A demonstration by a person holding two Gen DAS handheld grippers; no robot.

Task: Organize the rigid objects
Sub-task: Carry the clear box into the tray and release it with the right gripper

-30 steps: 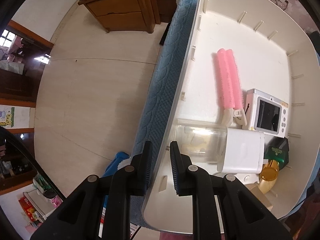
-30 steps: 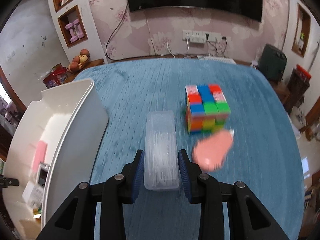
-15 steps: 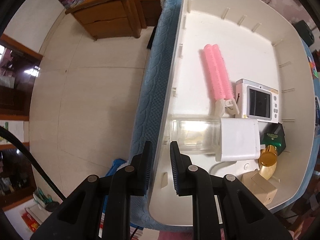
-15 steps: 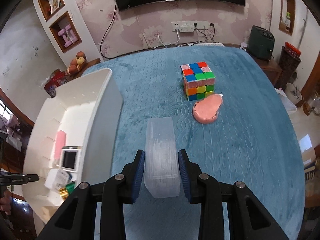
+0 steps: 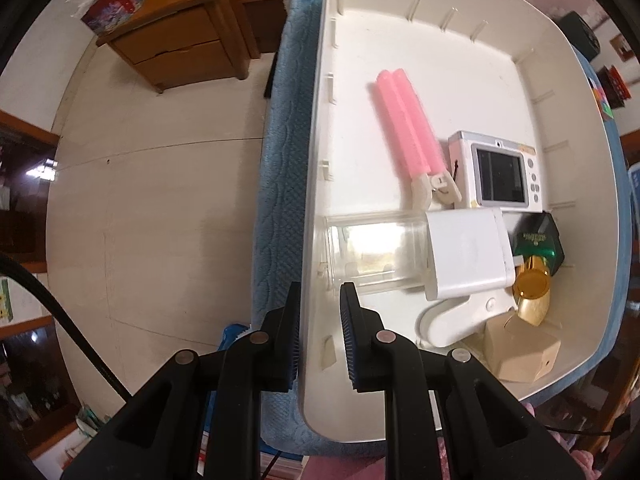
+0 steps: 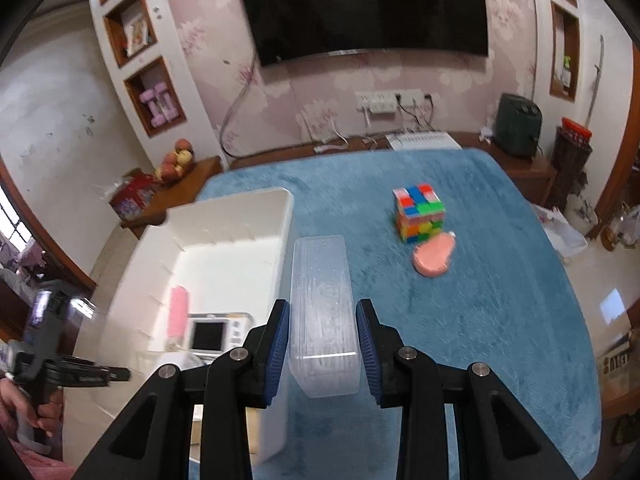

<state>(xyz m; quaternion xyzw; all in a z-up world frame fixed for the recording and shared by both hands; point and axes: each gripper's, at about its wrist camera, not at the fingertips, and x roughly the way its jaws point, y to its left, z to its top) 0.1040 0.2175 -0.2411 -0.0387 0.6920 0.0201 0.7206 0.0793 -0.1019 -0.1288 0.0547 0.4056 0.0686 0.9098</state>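
Note:
My right gripper (image 6: 322,340) is shut on a clear plastic box (image 6: 324,300) and holds it in the air, just right of the white bin's (image 6: 224,216) near wall. A colourful cube (image 6: 418,212) and a pink oval piece (image 6: 434,256) lie on the blue cloth (image 6: 500,320). My left gripper (image 5: 320,332) points down and is shut on the white bin's side wall (image 5: 316,200). Inside the bin lie a pink clip (image 5: 408,128), a small camera (image 5: 500,172), a clear container (image 5: 376,252) with a white lid, a green box (image 5: 538,240) and a cardboard box (image 5: 520,352).
The bin stands at the left edge of the cloth-covered table, with bare floor (image 5: 160,200) below. A wooden cabinet (image 5: 184,40) stands beyond that edge. Behind the table are a TV (image 6: 368,8), wall sockets and a dark appliance (image 6: 518,124).
My right gripper has lifted the clear box off the cloth and carried it left toward the bin. The left gripper kept its hold on the wall and rolled a little.

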